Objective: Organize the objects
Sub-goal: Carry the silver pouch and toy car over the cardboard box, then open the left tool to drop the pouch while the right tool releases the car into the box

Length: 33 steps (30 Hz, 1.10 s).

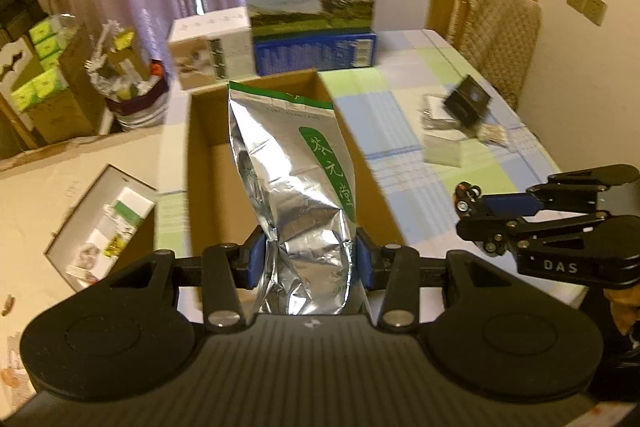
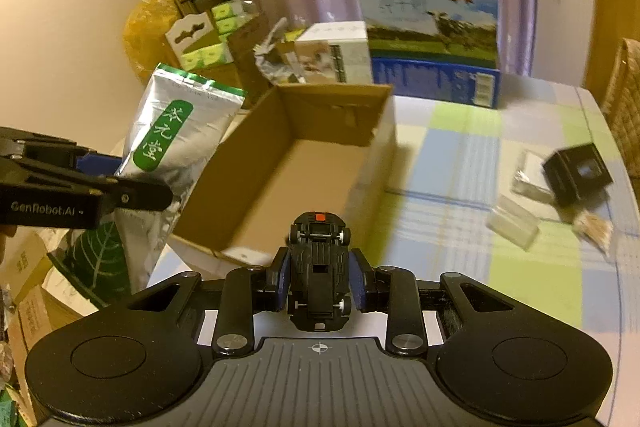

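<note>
Left gripper is clamped on the foil pouch, held upright over the box. Right gripper grips the toy car just short of the box. Risk: the slack pouch may buckle and catch the box wall.

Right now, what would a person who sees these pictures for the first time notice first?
First, the silver foil bag with a green label, clamped by the left gripper above the open cardboard box. Next, the black toy car, held underside up in the right gripper near the box's corner.
</note>
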Each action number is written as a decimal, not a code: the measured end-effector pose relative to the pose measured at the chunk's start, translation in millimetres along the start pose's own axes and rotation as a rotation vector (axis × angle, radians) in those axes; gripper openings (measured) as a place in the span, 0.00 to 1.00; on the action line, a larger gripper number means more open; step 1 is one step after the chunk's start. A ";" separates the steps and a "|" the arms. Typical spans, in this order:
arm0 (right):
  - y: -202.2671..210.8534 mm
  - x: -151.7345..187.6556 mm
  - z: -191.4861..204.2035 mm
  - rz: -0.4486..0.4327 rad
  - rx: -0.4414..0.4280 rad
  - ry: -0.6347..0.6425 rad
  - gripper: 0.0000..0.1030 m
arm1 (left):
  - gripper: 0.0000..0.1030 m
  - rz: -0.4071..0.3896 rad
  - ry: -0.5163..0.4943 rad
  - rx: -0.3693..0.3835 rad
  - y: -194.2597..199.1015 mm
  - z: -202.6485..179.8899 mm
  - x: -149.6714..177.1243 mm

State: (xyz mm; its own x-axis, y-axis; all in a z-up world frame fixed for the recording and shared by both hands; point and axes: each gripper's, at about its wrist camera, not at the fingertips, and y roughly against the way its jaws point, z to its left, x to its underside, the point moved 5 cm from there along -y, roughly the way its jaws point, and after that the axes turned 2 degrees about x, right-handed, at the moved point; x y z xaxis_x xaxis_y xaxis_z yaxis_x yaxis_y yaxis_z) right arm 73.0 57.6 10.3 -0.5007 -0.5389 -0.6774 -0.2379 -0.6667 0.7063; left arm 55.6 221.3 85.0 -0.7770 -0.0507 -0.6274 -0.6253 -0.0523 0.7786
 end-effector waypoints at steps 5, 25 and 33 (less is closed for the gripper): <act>-19.1 -19.3 12.5 -0.001 -0.015 0.010 0.27 | 0.38 0.002 -0.003 -0.031 -2.9 24.6 -12.2; -101.9 -45.4 0.9 0.057 -0.019 -0.053 0.27 | 0.38 0.079 0.030 -0.021 -89.6 67.6 -31.6; -120.5 -44.0 -3.6 0.081 -0.021 -0.067 0.27 | 0.50 0.072 0.061 -0.045 -111.9 79.2 -29.4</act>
State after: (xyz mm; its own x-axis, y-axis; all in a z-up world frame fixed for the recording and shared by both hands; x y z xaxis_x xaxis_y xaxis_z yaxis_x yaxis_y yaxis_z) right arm 126.7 159.8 -45.7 -0.5723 -0.5563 -0.6025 -0.1772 -0.6335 0.7532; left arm 142.6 307.6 17.0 -0.8129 -0.1162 -0.5707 -0.5634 -0.0911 0.8211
